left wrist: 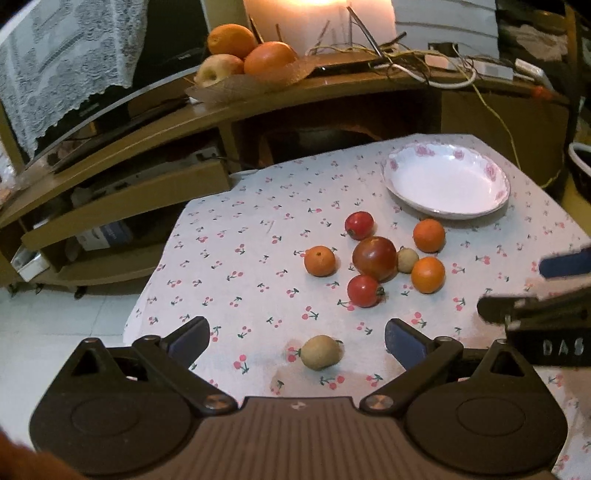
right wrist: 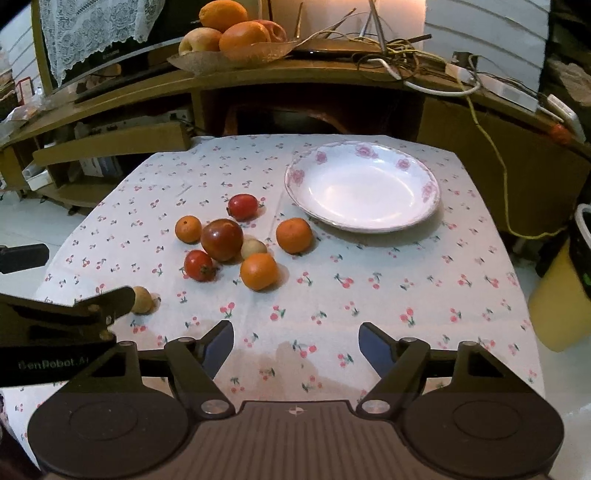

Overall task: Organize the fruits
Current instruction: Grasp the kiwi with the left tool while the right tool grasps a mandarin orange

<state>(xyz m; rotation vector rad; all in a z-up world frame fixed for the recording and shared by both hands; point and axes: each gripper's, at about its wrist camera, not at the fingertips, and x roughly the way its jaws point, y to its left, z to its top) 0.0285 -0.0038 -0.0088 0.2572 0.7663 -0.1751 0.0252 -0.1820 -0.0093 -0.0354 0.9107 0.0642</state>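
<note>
Behind your table stands a brown shelf (right wrist: 332, 79) with a tray of big oranges and apples (right wrist: 229, 33) on top. Your table wears a white cloth with little cherries (right wrist: 369, 288). At the far right side sits a white plate with pink flowers (right wrist: 364, 186), and nothing lies in it. Near the middle you see a bunch of fruit: one big dark red tomato (right wrist: 221, 239), with two small red tomatoes (right wrist: 199, 265), three small oranges (right wrist: 258, 271) and one pale little fruit (right wrist: 254, 248) around it. One more tan fruit (left wrist: 320, 352) lies alone, apart from the bunch, just in front of your left gripper (left wrist: 297, 341). Its jaws stand wide open and hold nothing. Your right gripper (right wrist: 296, 345) hangs over bare cloth, jaws wide open too, holding nothing.
</note>
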